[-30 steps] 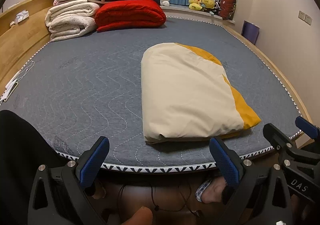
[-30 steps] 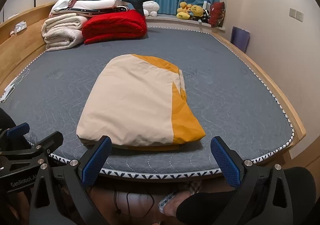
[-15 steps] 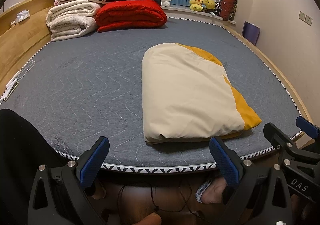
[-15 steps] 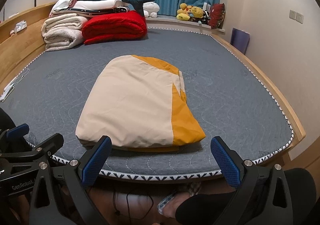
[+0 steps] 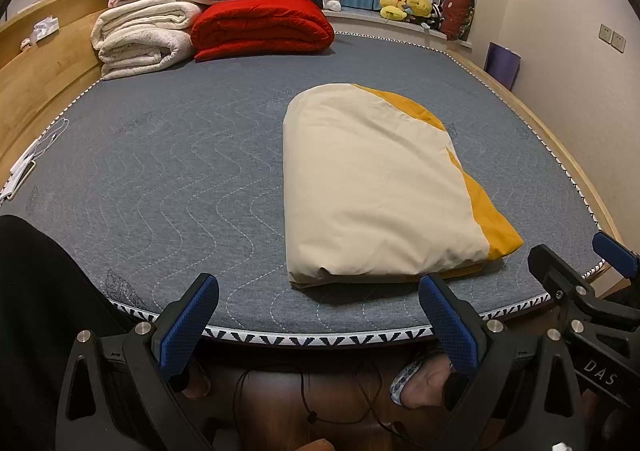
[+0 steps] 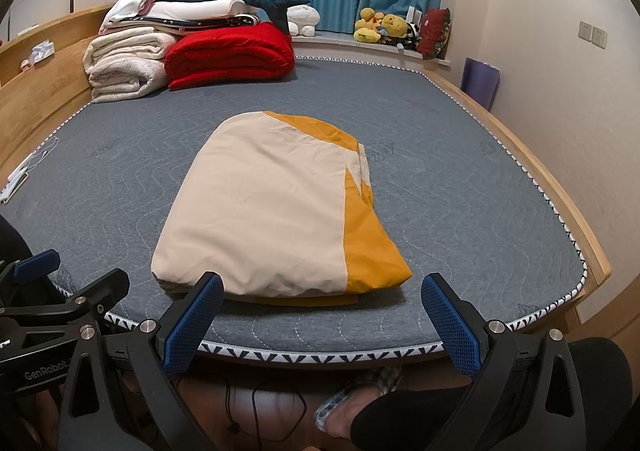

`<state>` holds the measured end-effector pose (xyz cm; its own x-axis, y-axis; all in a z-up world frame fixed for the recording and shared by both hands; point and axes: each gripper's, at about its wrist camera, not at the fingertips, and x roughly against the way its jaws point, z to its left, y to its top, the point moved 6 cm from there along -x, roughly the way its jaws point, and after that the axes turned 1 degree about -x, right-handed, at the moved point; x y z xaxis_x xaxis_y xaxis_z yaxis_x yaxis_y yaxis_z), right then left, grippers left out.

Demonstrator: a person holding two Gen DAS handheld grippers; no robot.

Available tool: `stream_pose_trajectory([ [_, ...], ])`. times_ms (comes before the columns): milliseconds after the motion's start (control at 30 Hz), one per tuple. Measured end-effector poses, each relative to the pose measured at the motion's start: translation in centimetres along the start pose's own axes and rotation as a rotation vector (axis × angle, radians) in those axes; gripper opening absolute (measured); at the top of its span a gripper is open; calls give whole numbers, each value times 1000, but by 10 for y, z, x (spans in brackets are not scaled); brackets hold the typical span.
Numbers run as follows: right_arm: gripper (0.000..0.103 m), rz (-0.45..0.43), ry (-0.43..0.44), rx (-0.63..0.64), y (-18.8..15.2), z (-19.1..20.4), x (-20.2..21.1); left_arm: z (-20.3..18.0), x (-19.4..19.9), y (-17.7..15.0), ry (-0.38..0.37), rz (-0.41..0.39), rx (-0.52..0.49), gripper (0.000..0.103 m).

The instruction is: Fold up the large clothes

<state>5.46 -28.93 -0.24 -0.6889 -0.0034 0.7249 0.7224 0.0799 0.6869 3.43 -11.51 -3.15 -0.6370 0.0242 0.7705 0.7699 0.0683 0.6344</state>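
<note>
A cream and mustard-yellow garment [image 5: 372, 191] [image 6: 276, 207] lies folded into a thick rounded bundle on the grey quilted mattress [image 5: 168, 171] [image 6: 460, 203], close to its front edge. My left gripper [image 5: 320, 327] is open and empty, held just off the mattress edge, in front and to the left of the bundle. My right gripper [image 6: 322, 321] is open and empty too, hovering off the edge right in front of the bundle. Each gripper shows at the side of the other's view.
Folded white blankets [image 5: 140, 39] and a red quilt [image 5: 260, 27] are stacked at the far left. Plush toys [image 6: 384, 27] sit on the window ledge. A wooden bed frame [image 6: 560, 187] rims the mattress. A person's slippered foot [image 6: 352, 399] and cables are on the floor below.
Both views have crept slightly forward and down toward the bed edge. The bundle lies unmoved and both grippers stay open.
</note>
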Motion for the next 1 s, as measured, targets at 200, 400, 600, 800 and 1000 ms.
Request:
stream_pose_trajectory([
  [200, 99, -4, 8, 9, 2, -1, -2, 0, -2, -2, 3, 6, 3, 100],
  [400, 99, -9, 14, 14, 2, 2, -4, 0, -5, -4, 2, 12, 12, 100],
  [600, 99, -9, 14, 12, 2, 3, -4, 0, -5, -4, 4, 13, 13, 100],
  [800, 99, -8, 13, 13, 2, 3, -4, -1, -8, -6, 2, 20, 17, 100],
  [1000, 99, -8, 12, 11, 2, 4, -4, -1, -9, -5, 1, 21, 16, 99],
])
